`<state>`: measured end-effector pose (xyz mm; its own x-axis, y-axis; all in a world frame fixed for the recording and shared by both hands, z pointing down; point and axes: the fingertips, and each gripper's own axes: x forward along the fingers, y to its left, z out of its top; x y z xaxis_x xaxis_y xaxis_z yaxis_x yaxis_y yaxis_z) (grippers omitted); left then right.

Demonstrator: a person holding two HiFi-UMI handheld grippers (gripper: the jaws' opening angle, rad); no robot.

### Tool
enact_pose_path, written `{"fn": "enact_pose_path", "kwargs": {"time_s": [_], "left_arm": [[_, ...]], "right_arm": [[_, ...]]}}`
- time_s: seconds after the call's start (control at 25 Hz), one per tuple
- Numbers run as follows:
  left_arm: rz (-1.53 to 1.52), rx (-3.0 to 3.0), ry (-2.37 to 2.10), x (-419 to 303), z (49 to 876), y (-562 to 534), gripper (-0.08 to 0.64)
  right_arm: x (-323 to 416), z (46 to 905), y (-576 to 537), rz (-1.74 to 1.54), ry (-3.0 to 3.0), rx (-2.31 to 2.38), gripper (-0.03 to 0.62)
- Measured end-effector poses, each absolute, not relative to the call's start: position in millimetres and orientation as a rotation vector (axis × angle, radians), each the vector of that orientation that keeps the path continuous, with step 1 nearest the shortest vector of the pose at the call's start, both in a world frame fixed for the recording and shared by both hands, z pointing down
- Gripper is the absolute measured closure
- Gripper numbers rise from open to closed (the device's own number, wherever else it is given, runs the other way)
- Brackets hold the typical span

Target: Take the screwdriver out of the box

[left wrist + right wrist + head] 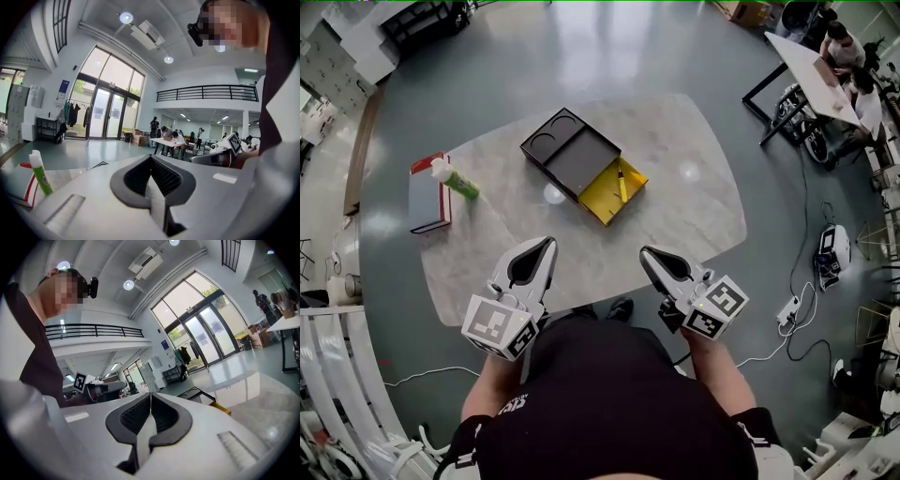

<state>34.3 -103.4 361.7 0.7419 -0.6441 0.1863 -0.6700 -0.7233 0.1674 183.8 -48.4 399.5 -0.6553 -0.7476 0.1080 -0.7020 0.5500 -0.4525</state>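
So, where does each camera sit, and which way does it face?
Head view: on the person's head, steeply down at the pale marble-pattern table and the black box with yellow drawer; shows the left gripper, right gripper, dark shirt.
Left gripper view: on the left gripper, level over the table toward glass doors; shows its shut jaws, the shirt.
Right gripper view: on the right gripper, level toward the same doors; shut jaws, shirt.
Shared: each gripper view shows the other gripper; head and right gripper views show the box.

Jaws of right tongs (150,395) together, empty; box (200,393) beyond on table (267,392).
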Motion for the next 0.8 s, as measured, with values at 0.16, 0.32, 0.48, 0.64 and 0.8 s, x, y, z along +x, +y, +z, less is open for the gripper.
{"fn": "enact_pose_path", "kwargs": {"time_s": [0.16, 0.32, 0.48, 0.64, 0.8], "left_arm": [[0.147, 2.748, -1.002, 24, 360, -117, 0.558], [0.114, 2.78, -0.955, 14, 361, -129, 0.558], [0.113, 2.784, -0.925, 8, 373, -143, 0.558], [0.106, 2.755, -0.913, 12, 383, -157, 0.558], [0.107, 2.738, -0.93, 18, 396, -175, 0.558]], "right_arm": [[172, 401, -72, -0.719, 2.677, -1.306, 0.572], [160, 401, -87, -0.714, 2.706, -1.351, 0.572], [155, 413, -103, -0.746, 2.708, -1.415, 0.572], [159, 433, -125, -0.845, 2.676, -1.446, 0.572], [161, 461, -145, -0.923, 2.717, -1.44, 0.572]]}}
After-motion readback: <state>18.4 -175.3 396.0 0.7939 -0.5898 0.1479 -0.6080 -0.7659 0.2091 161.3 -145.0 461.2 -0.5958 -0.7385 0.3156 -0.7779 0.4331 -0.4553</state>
